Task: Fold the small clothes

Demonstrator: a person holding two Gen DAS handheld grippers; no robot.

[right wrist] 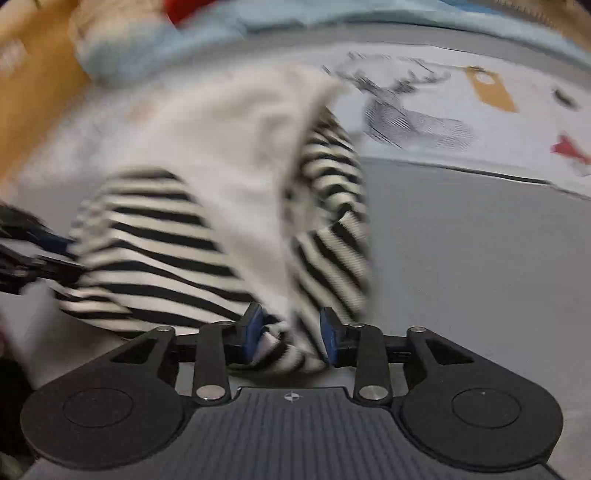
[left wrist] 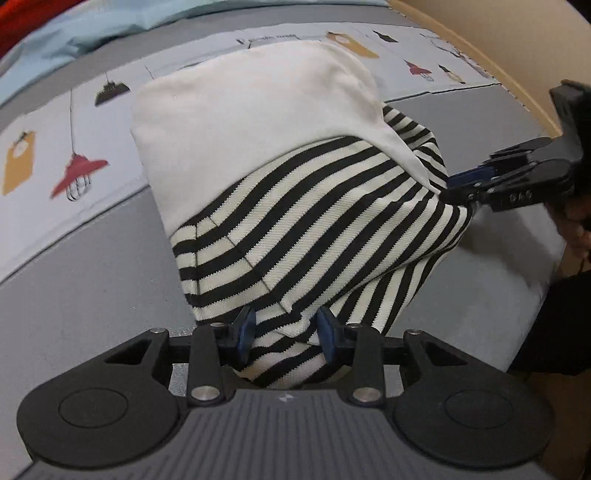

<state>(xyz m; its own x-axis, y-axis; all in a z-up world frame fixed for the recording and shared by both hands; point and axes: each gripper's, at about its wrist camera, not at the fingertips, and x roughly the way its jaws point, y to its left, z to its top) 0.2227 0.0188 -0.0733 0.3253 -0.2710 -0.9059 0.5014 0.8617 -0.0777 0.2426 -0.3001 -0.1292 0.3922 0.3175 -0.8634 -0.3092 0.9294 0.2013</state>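
Observation:
A small garment (left wrist: 295, 206) with a cream top part and black-and-cream stripes is lifted off the grey bed cover, stretched between both grippers. My left gripper (left wrist: 286, 332) is shut on a bunched striped edge at the bottom of the left wrist view. My right gripper (left wrist: 461, 188) shows there at the right, shut on the garment's other striped corner. In the blurred right wrist view the garment (right wrist: 207, 206) hangs in front, and the right gripper (right wrist: 291, 334) is shut on striped fabric. The left gripper (right wrist: 55, 254) shows at the left edge, holding the cloth.
The grey bed cover (left wrist: 92, 288) has a pale band printed with lamps and tags (left wrist: 74, 173). A light blue cloth (left wrist: 110, 26) lies at the far side. A tan wooden bed frame (left wrist: 498, 40) runs along the right.

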